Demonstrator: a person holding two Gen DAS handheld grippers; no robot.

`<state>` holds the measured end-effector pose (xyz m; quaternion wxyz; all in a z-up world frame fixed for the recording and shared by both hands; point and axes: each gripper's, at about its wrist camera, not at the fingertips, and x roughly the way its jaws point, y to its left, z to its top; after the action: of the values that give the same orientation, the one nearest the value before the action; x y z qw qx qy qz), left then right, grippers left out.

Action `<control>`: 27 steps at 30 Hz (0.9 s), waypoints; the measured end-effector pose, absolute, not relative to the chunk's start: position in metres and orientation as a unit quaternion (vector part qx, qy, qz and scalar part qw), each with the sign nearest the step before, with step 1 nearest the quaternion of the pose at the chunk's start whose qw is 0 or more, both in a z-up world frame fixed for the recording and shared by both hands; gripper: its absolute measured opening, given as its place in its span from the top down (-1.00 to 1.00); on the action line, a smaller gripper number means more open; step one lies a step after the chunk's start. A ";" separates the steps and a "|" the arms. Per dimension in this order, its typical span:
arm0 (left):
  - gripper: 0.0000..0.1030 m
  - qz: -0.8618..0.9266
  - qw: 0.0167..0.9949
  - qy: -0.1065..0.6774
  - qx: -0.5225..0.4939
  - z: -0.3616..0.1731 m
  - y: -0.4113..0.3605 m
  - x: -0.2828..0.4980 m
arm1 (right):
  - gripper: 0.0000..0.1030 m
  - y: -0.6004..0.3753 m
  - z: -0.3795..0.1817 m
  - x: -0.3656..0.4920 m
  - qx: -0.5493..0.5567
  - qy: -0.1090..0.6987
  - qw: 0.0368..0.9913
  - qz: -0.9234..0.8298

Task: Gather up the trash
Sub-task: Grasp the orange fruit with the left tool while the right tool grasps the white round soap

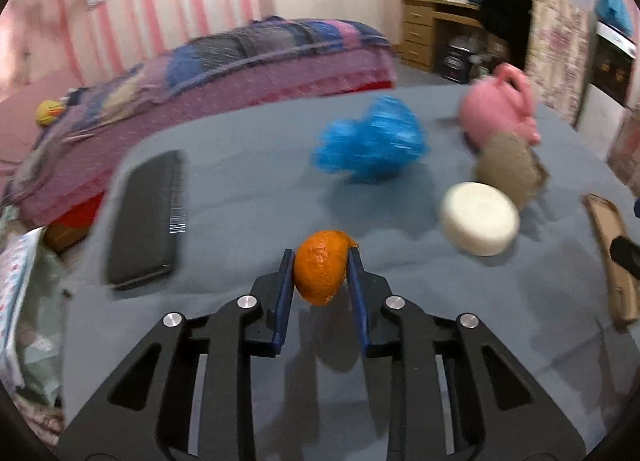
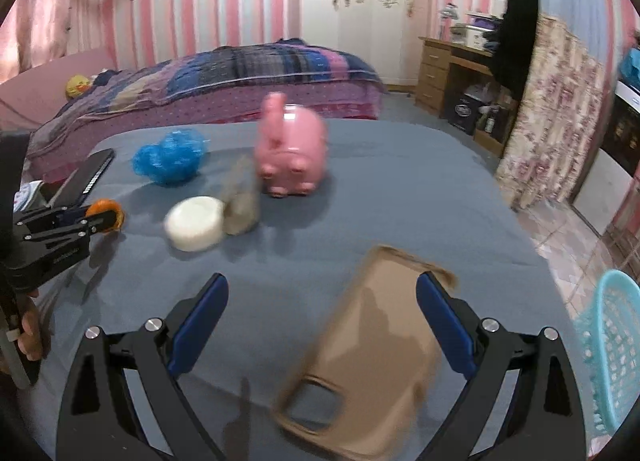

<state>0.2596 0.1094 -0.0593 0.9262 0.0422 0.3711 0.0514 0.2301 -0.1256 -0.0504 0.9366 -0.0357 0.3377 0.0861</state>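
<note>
My left gripper (image 1: 320, 257) is shut on an orange peel (image 1: 320, 267) and holds it just above the grey-blue table (image 1: 248, 201); the peel also shows in the right wrist view (image 2: 106, 215). My right gripper (image 2: 322, 291) is open, its fingers on either side of a brown phone case (image 2: 372, 357) lying on the table. A crumpled blue plastic bag (image 1: 372, 141) lies mid-table, also seen in the right wrist view (image 2: 170, 157). A crumpled brown paper wad (image 2: 240, 197) lies beside a white round block (image 2: 196, 223).
A pink piggy bank (image 2: 292, 149) stands mid-table. A black comb (image 1: 148, 217) lies at the left. A turquoise basket (image 2: 612, 349) stands off the table's right edge. A bed (image 2: 224, 73) and a wooden desk (image 2: 452, 73) are behind.
</note>
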 end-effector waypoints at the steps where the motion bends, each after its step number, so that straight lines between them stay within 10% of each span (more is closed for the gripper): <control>1: 0.52 0.065 0.927 0.367 0.035 -0.057 0.119 0.255 | -0.80 -0.116 -0.051 0.233 -0.039 0.340 0.934 0.096; 27: 0.52 0.105 0.923 0.370 -0.033 -0.071 0.197 0.241 | -0.20 -0.024 -0.088 0.282 -0.041 0.407 0.898 0.163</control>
<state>0.2411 0.1974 -0.0710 0.9225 -0.0333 0.3698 0.1054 0.2824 -0.0241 -0.0883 0.8977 -0.0409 0.4074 0.1629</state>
